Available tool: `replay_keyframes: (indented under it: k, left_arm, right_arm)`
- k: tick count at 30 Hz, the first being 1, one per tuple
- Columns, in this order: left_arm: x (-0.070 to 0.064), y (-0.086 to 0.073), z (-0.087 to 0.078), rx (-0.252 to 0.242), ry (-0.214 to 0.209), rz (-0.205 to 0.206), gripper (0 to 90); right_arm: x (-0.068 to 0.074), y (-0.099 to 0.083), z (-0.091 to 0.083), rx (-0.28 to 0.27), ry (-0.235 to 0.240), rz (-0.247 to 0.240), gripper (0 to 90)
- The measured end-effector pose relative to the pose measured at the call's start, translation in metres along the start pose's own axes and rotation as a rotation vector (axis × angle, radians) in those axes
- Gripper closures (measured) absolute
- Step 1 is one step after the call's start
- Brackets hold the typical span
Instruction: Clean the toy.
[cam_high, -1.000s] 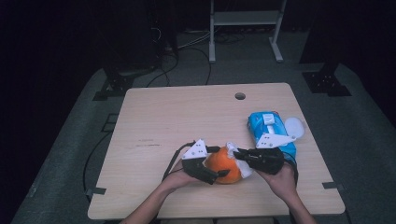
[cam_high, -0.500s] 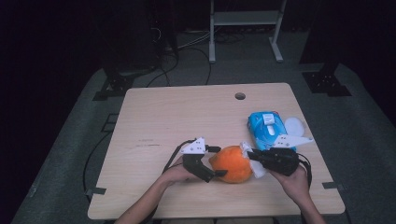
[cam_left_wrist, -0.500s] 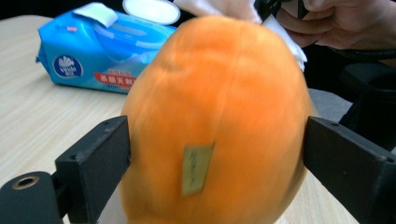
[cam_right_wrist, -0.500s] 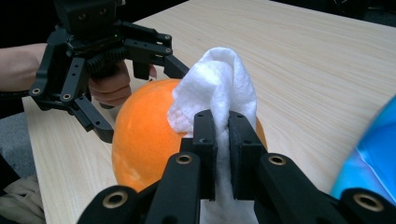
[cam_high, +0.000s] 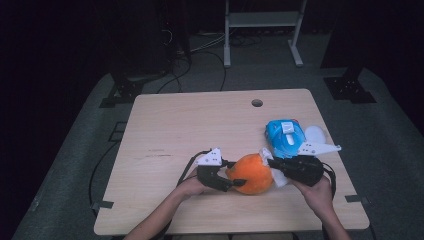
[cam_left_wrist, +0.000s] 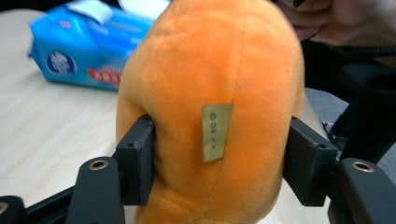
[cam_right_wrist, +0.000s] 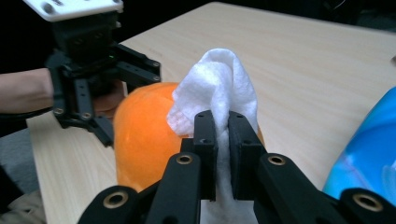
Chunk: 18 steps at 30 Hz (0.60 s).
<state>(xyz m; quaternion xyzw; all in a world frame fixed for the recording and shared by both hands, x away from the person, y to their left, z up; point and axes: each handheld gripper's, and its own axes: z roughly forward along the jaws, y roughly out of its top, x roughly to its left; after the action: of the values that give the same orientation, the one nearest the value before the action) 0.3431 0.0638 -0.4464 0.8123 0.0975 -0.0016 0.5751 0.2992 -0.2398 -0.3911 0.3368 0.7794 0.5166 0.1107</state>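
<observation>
Left gripper, jaws pressed into both flanks of orange plush toy, clamped firm; small sewn label on toy facing the left gripper view. Right gripper, jaws nearly closed, pinching white wipe upright, wipe touching toy at its 3 o'clock side in the high view. Toy resting on wooden table toward near edge, between both grippers. Blue wipes pack at 1 o'clock of toy, near.

left gripper: black jaws, brass-ringed screw holes, white top plate
right gripper: black body, white three-cornered plate, black cable
</observation>
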Motion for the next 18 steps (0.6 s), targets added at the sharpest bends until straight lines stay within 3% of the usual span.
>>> replay_keyframes:
  k: [3,7,13,18]
  left_arm:
    - [-0.004,0.013,-0.015,-0.027,0.016,0.026,36.5]
    - [-0.008,0.023,-0.032,0.013,0.055,0.055,36.7]
    - [-0.007,0.017,-0.049,0.062,0.091,0.024,36.7]
    - [-0.001,0.001,-0.048,0.119,0.119,-0.007,36.5]
  right_arm:
    - [0.001,0.007,-0.003,-0.036,0.014,0.007,82.6]
    - [0.000,0.011,0.003,-0.073,0.072,0.038,82.6]
    - [0.000,0.009,0.027,-0.036,0.105,0.061,82.5]
    - [-0.001,0.003,0.050,0.038,0.096,0.058,82.6]
